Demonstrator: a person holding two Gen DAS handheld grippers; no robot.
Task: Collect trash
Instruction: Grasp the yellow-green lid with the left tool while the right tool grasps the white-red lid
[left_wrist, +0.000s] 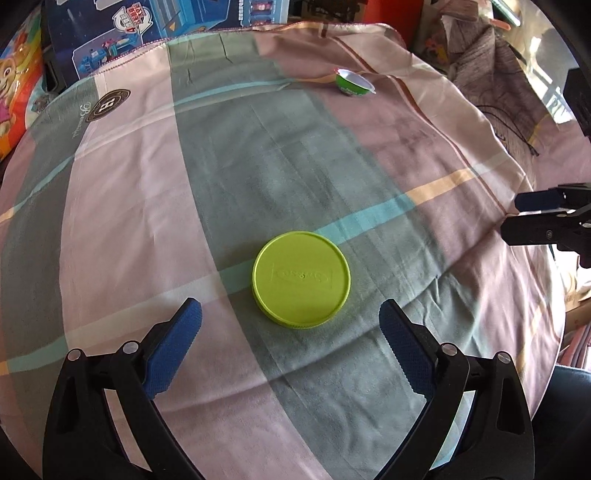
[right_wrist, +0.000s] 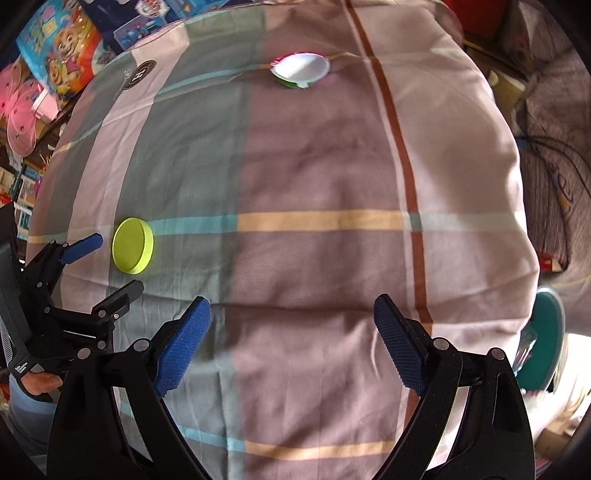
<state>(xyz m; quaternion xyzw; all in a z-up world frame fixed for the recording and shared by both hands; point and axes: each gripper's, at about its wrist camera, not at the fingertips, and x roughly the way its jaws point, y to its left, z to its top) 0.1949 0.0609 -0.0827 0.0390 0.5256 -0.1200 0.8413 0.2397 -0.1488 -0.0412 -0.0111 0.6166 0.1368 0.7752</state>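
A lime-green round lid (left_wrist: 301, 278) lies flat on the checked cloth, just ahead of my open, empty left gripper (left_wrist: 290, 321). It also shows in the right wrist view (right_wrist: 133, 250), right in front of the left gripper (right_wrist: 105, 264). A small green cup with a white inside (left_wrist: 354, 84) lies tipped at the far side of the cloth; it also shows in the right wrist view (right_wrist: 301, 69). My right gripper (right_wrist: 291, 323) is open and empty over the cloth, far from both. It shows at the right edge of the left wrist view (left_wrist: 517, 218).
The cloth (left_wrist: 184, 184) covers a rounded table. Toy boxes (left_wrist: 147, 22) stand behind it at the far left. Grey fabric and a black cable (left_wrist: 509, 122) lie at the far right. A teal object (right_wrist: 546, 332) sits off the table's right edge.
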